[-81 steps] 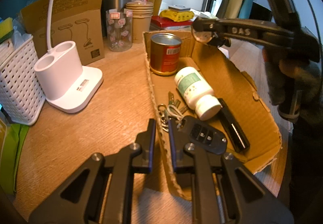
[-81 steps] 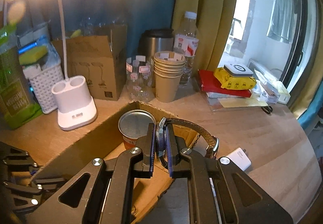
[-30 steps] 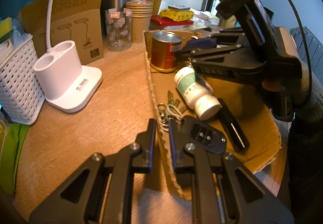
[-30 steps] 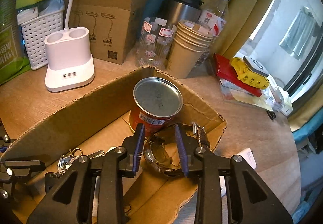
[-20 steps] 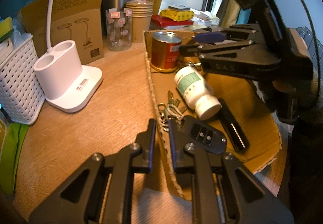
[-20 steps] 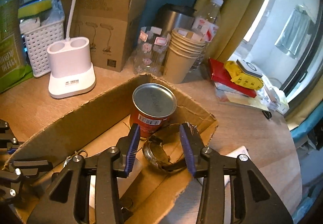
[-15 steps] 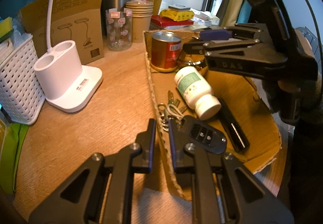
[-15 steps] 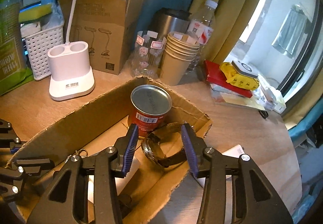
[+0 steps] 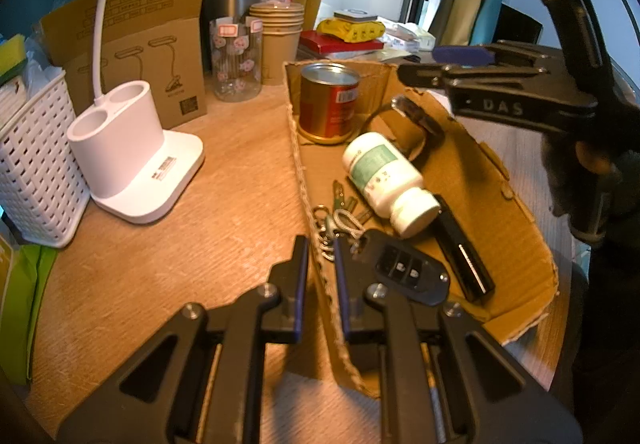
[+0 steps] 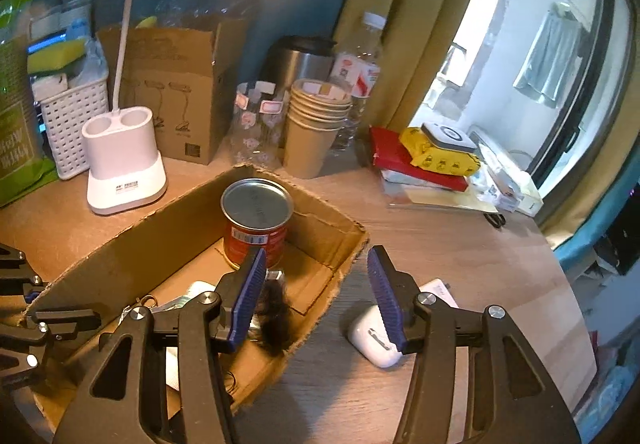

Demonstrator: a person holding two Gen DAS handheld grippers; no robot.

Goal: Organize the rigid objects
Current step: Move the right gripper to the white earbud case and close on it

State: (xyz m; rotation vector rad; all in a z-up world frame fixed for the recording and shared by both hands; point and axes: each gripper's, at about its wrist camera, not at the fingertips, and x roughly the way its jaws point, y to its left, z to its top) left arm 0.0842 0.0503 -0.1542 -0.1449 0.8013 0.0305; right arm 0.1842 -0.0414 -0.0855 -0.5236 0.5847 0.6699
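A shallow cardboard box [image 9: 516, 228] holds a red can [image 9: 329, 106], a white pill bottle [image 9: 384, 176], a car key [image 9: 408, 272] with a key ring [image 9: 336, 214], a black flat stick [image 9: 460, 252] and a wristwatch [image 9: 412, 124]. The watch lies free between the can and the bottle. My left gripper [image 9: 322, 276] is shut on the box's near wall. My right gripper [image 10: 316, 256] hovers above the box's far corner, jaws opening, nothing between them. Under its left finger the watch [image 10: 274, 320] shows as a dark blur. A white earbud case [image 10: 372, 336] lies outside the box.
Left of the box stand a white lamp base [image 9: 132, 156], a white basket [image 9: 32, 172] and a brown carton [image 9: 140, 52]. Behind it are a glass jar [image 9: 236, 60], stacked paper cups [image 9: 280, 32], a steel flask and a bottle. A red book with a yellow pack [image 10: 436, 156] lies right.
My right gripper has opened and let go of the watch, which now rests in the box by the can. That gripper has risen and drawn back. The left gripper has not moved.
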